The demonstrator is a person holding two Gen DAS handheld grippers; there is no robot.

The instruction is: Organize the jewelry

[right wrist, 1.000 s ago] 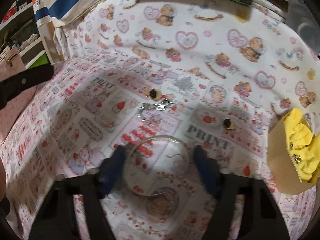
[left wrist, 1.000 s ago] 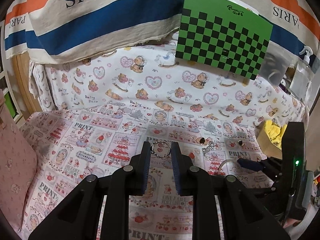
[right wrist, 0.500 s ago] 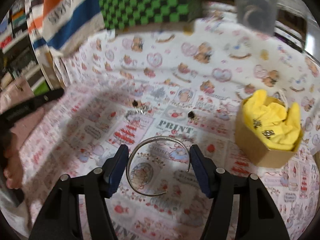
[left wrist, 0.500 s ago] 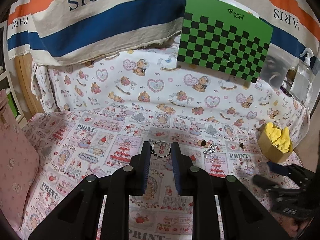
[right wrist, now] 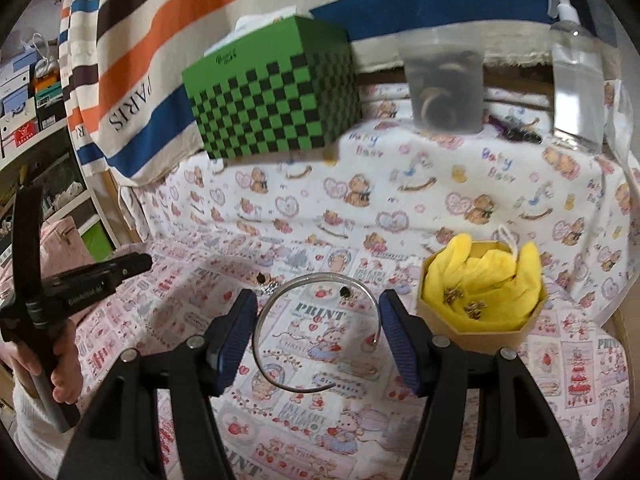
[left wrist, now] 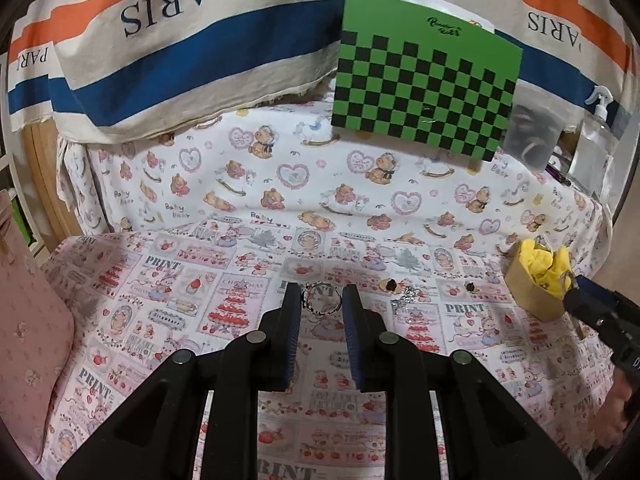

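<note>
My right gripper is shut on a silver open bangle, held above the patterned cloth just left of a tan octagonal box lined with yellow cloth that holds two small earrings. My left gripper is shut on a small beaded ring bracelet held between its tips. On the cloth lie two dark studs and a silver chain piece. The box also shows in the left wrist view with the right gripper's tip beside it.
A green checkered box stands on the raised back ledge, with a clear plastic cup and a pump bottle to its right. A striped PARIS cloth hangs behind. A pink cushion lies at left.
My right gripper has lifted the bangle off the cloth and carried it right, up to the yellow-lined box. My left gripper stays put with the beaded ring.
</note>
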